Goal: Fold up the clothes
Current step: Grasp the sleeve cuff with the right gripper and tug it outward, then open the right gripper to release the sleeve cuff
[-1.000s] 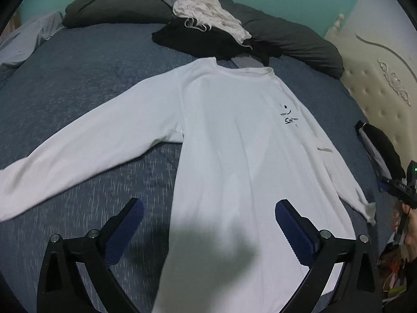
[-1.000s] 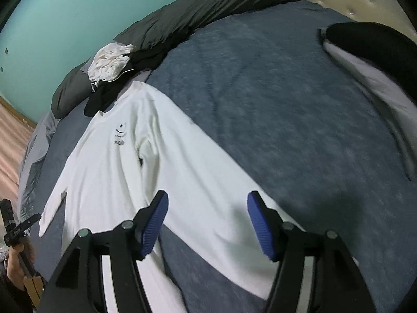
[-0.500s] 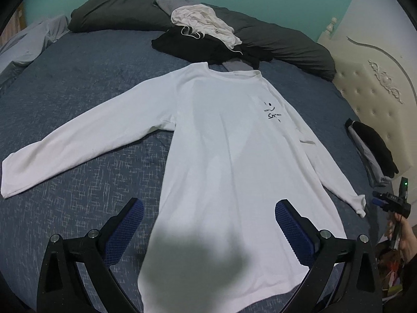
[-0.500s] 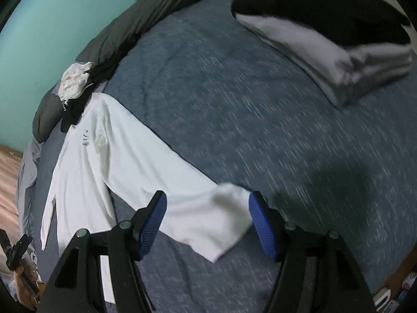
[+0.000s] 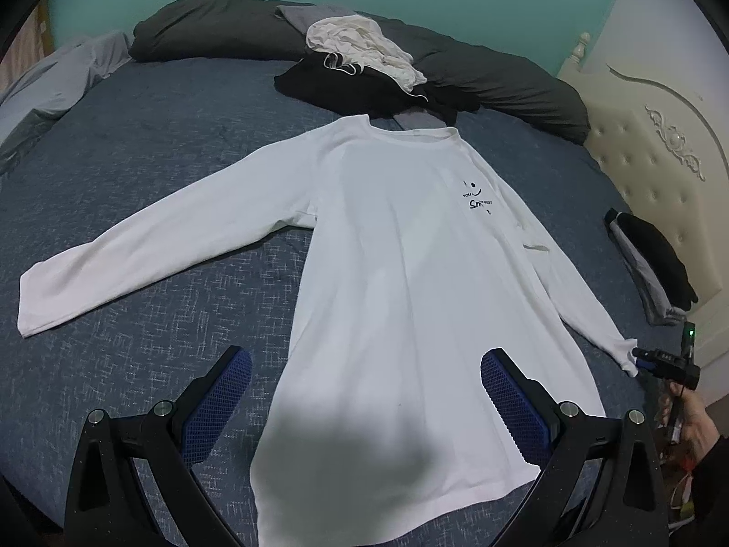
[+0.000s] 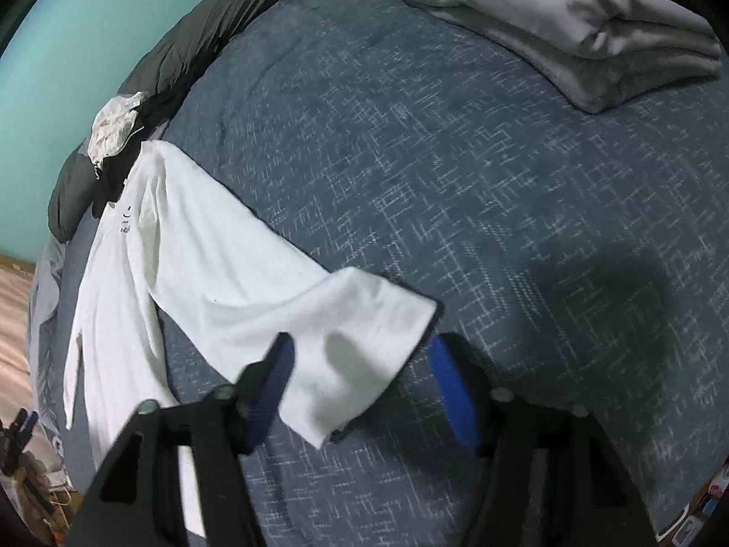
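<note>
The right gripper (image 6: 360,387) has its blue pads to either side of the cuff of the white long-sleeved shirt (image 6: 191,269), and its jaws are closing. The sleeve end lies between them, but the pads do not look to be pressing the cloth yet; the near pad sits at the cuff's edge and the far one is a little clear of it. From there the sleeve (image 6: 255,282) runs away to the shirt's body, which lies flat, front up, in the middle of the bed (image 6: 455,191), collar toward the far edge where dark bedding and a heap of unfolded clothes (image 5: 364,64) sit.

The left gripper (image 5: 364,405) hangs open over the shirt's hem near the bed's near edge, with nothing between its pads. The other sleeve (image 5: 150,250) lies stretched out toward the bed's left edge. A folded stack (image 6: 569,27) rests by the headboard (image 5: 656,182) side.

This looks like the first fold just starting: taking the sleeve end. Next the pinch has to catch both layers of the cuff, then carry it across the chest without dragging the body out of square.
</note>
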Demonstrator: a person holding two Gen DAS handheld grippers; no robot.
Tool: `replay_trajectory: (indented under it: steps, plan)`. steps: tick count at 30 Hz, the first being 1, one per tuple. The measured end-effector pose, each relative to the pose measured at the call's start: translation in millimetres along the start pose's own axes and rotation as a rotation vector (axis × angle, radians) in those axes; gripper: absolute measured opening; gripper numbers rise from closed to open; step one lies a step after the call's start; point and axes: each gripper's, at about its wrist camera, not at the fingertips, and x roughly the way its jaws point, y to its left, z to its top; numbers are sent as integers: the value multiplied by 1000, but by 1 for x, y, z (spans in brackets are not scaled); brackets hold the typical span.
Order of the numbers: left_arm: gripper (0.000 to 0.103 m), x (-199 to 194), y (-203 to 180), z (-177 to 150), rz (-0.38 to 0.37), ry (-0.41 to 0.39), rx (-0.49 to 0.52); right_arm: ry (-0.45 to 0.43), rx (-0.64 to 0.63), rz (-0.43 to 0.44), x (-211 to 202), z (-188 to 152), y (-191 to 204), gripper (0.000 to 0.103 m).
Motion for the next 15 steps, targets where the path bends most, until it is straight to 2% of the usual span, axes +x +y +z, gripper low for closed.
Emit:
replay_trajectory:
  steps: [1, 3, 5, 15]
  plan:
    - [103, -1, 0, 0, 3, 0, 3, -1, -10, -10, 1, 0, 1, 45]
    - [103, -3, 0, -1, 10, -1, 8, -7, -28, -28, 3, 0, 2, 22]
    - [103, -4, 2, -1, 15, -1, 4, -28, -36, -26, -1, 0, 2, 9]
    - [103, -7, 0, 1, 16, 4, 13, -189, -76, -15, -48, 13, -1, 5]
